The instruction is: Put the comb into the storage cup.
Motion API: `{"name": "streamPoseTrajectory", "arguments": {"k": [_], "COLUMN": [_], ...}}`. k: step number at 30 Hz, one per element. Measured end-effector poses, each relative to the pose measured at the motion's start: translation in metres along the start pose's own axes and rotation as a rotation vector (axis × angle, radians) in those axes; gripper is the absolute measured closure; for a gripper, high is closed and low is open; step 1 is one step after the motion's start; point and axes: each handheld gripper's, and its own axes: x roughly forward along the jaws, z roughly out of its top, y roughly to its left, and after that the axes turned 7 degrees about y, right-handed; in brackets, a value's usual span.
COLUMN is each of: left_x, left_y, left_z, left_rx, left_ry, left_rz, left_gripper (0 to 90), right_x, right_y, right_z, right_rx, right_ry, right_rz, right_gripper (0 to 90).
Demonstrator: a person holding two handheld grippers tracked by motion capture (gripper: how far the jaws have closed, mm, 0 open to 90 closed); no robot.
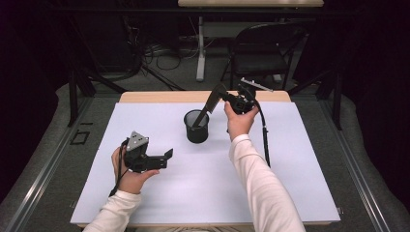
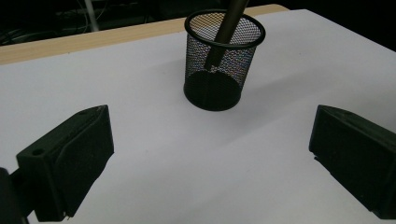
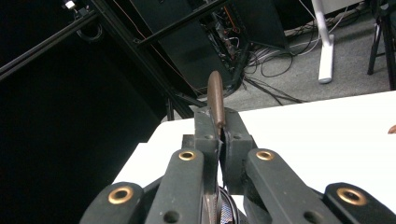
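Right claw (image 1: 220,96) clamped on a dark pen (image 3: 215,100), pen tilted with its lower end inside the black mesh cup (image 1: 197,126) mid-table (image 1: 290,159). Left claw (image 1: 167,157) spread wide, holding nothing, low over the table near the cup and pointed at it.
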Motion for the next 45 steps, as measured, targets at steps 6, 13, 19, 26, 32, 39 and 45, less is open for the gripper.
{"name": "streamPoseTrajectory", "arguments": {"k": [6,13,19,26,32,39,45], "left_x": [-0.001,0.000,0.001,0.001,0.002,0.002,0.003], "left_y": [0.001,0.001,0.000,0.000,0.000,0.000,0.000], "left_z": [0.000,-0.001,-0.001,-0.001,-0.001,-0.001,-0.001], "left_rx": [-0.003,-0.003,-0.002,-0.001,0.001,0.005,0.006], "left_ry": [0.000,0.004,0.007,0.007,0.009,0.013,0.015], "left_rz": [0.003,0.001,0.002,0.003,0.003,0.005,0.005], "left_gripper": [0.0,0.0,0.0,0.0,0.0,0.0,0.0], "right_x": [0.007,0.012,0.015,0.018,0.019,0.017,0.016], "right_y": [-0.001,-0.003,-0.004,-0.003,-0.006,-0.014,-0.019], "right_z": [-0.005,-0.011,-0.015,-0.018,-0.021,-0.022,-0.023], "right_rx": [0.003,0.013,0.015,0.009,0.021,0.060,0.084], "right_ry": [0.014,0.025,0.035,0.046,0.046,0.043,0.046], "right_rz": [-0.001,-0.001,-0.001,0.000,0.006,0.013,0.016], "right_gripper": [87.5,87.5,87.5,87.5,87.5,87.5,87.5]}}
